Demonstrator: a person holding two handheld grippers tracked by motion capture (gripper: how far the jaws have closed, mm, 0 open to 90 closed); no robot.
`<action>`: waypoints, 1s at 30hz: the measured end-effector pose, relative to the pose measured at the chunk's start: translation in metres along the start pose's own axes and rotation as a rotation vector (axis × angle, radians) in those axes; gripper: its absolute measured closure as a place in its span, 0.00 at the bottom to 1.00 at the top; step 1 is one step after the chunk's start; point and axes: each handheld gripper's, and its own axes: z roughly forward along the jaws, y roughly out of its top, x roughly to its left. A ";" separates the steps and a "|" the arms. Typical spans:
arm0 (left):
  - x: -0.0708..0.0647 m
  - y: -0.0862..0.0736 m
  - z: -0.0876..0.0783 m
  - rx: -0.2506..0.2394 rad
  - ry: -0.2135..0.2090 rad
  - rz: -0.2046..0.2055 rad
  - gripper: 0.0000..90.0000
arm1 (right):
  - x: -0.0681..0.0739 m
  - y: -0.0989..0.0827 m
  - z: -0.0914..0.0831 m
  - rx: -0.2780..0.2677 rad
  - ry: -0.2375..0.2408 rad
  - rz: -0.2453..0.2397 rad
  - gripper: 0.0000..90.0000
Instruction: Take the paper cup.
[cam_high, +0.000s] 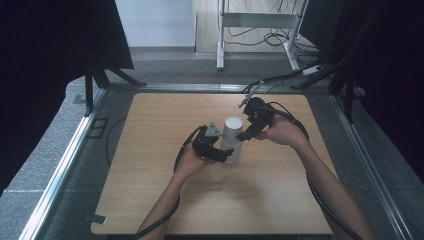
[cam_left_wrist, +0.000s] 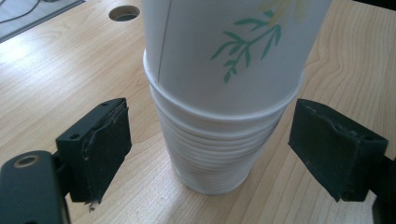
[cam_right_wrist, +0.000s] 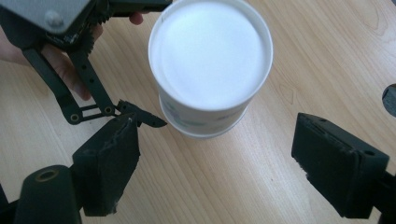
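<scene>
**Both tongs line up on the cup stack**

Big wooden table (cam_high: 150, 200) underneath, and dead centre between the two tongs stands the cup stack (cam_high: 231, 140), upside down, bases up. Left tongs (cam_left_wrist: 210, 140) sit low, jaws apart on either side of the nested rims, pads clear of the paper. Right tongs (cam_right_wrist: 210, 154) hover above and beside the top cup (cam_right_wrist: 210, 56), jaws apart too, nothing held. Thin paper here: light, slick, easily crushed. Best bet looks like a gentle pinch on the top cup's wall, with the lower rims steadied.
</scene>
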 end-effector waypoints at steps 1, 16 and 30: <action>0.000 0.000 0.000 0.000 -0.003 -0.002 0.15 | 0.000 0.002 0.000 0.006 -0.004 -0.006 0.18; 0.002 0.000 0.005 -0.013 -0.024 -0.014 0.16 | 0.000 0.031 0.007 0.066 0.011 -0.036 0.22; 0.001 0.000 0.008 -0.025 -0.029 -0.018 0.19 | 0.003 0.048 0.016 0.123 0.014 -0.060 0.27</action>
